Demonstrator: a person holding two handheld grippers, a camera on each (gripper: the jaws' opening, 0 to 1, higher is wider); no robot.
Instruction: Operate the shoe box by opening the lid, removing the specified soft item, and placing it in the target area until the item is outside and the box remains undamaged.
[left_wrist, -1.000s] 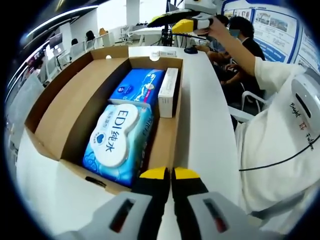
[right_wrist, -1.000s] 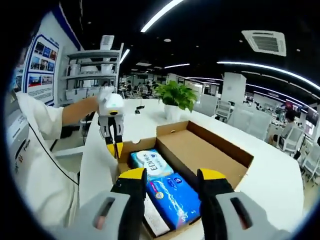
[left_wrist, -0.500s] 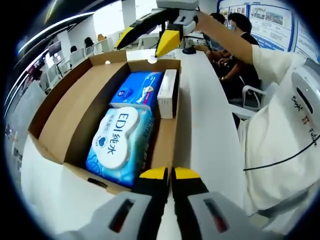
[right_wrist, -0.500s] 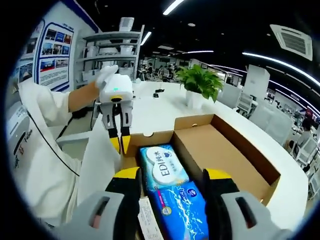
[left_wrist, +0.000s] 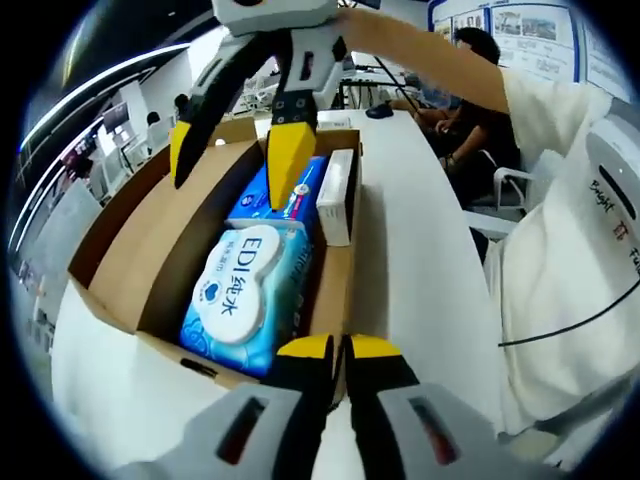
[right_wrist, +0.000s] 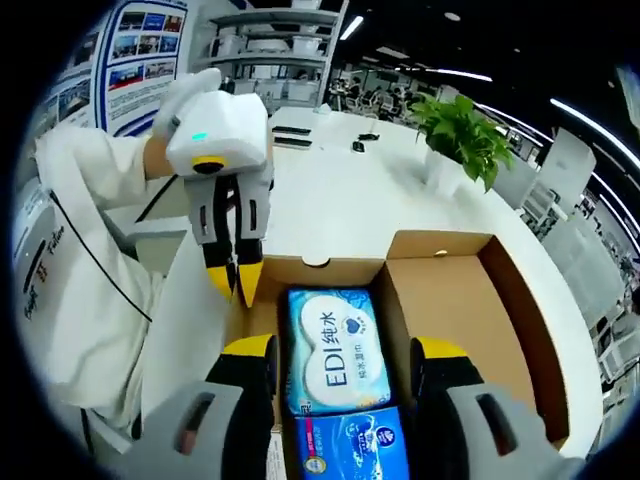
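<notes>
**Open box, wipes still inside**

While the right gripper (left_wrist: 235, 150) hangs wide open, holding nothing, over the box (left_wrist: 120, 230), the left gripper (left_wrist: 338, 347) stays outside, jaws closed and empty. Three items lie inside: "EDI 纯水" wipes (right_wrist: 333, 350), a blue pack (left_wrist: 285, 185), a white carton (left_wrist: 335, 195). The right gripper view adds a plant (right_wrist: 462, 140).

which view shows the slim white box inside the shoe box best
The left gripper view: the white box lies in full along the shoe box wall. In the right gripper view I cannot make it out.
</notes>
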